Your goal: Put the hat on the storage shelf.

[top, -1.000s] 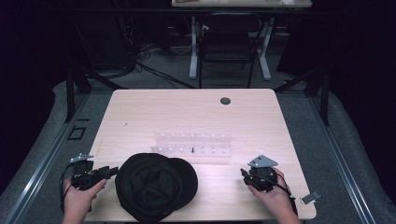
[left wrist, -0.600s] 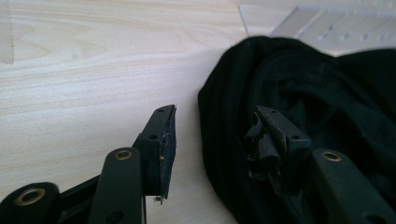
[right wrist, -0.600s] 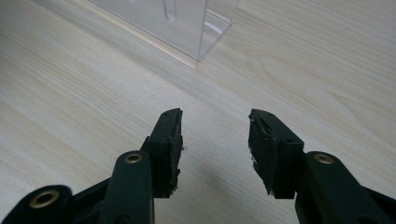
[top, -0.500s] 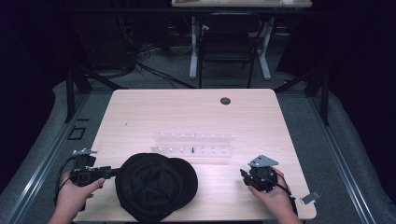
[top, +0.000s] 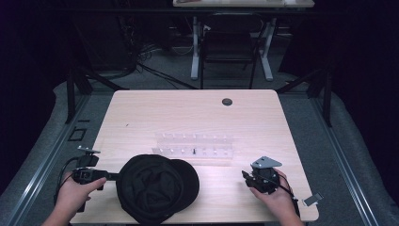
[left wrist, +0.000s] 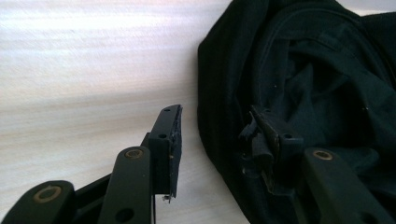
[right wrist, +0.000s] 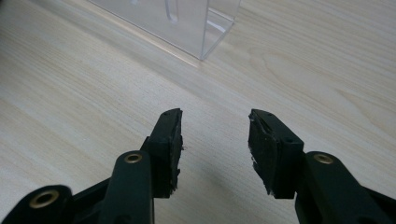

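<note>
A black cap [top: 155,188] lies upside down near the table's front edge, left of centre. My left gripper [top: 110,176] points right at the cap's left rim. In the left gripper view the cap [left wrist: 303,70] has its rim between the jaws of the left gripper [left wrist: 215,112], one jaw over the bare table and the other over the cap's inside. These jaws have just been closing, and a gap still shows beside the left pad. My right gripper [top: 245,176] rests at the front right. In its own view the right gripper [right wrist: 215,114] stands open over bare wood.
A clear plastic rack [top: 195,147] stands across the middle of the light wood table [top: 188,113], and its corner [right wrist: 187,23] lies just beyond the right jaws. A dark grommet hole [top: 227,101] sits at the back. A small tag [top: 312,199] lies at the front right edge.
The left hand has shifted slightly at the cap's left rim. The cap, the rack and the right gripper have stayed where they were.
</note>
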Demonstrator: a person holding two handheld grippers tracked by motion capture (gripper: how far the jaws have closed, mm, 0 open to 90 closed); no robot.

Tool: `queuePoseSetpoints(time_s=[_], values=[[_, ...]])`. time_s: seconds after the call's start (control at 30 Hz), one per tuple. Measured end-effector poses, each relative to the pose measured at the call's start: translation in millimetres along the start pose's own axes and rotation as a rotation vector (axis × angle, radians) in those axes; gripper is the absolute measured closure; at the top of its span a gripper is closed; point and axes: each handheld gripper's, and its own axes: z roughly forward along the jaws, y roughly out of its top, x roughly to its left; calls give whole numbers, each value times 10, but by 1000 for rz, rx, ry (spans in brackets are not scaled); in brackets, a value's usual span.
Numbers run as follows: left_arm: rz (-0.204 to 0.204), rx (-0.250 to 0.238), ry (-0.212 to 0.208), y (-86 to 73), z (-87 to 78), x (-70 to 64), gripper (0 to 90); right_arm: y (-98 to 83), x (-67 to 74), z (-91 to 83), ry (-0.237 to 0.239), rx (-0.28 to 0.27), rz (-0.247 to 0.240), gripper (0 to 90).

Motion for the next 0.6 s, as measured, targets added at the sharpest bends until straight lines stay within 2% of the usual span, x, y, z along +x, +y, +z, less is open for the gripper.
queuePoseSetpoints(time_s=[0.13,0.3,0.43,0.6], values=[[-13,17,-6,-3,25,2,557,-3,0,0,4,-2,5,546],[-48,49,-23,-14,64,2,567,-4,3,0,8,-4,10,549],[-42,64,-25,-10,84,8,584,0,5,0,14,1,11,549],[-60,91,-27,-7,134,26,606,-1,11,6,18,1,17,549]])
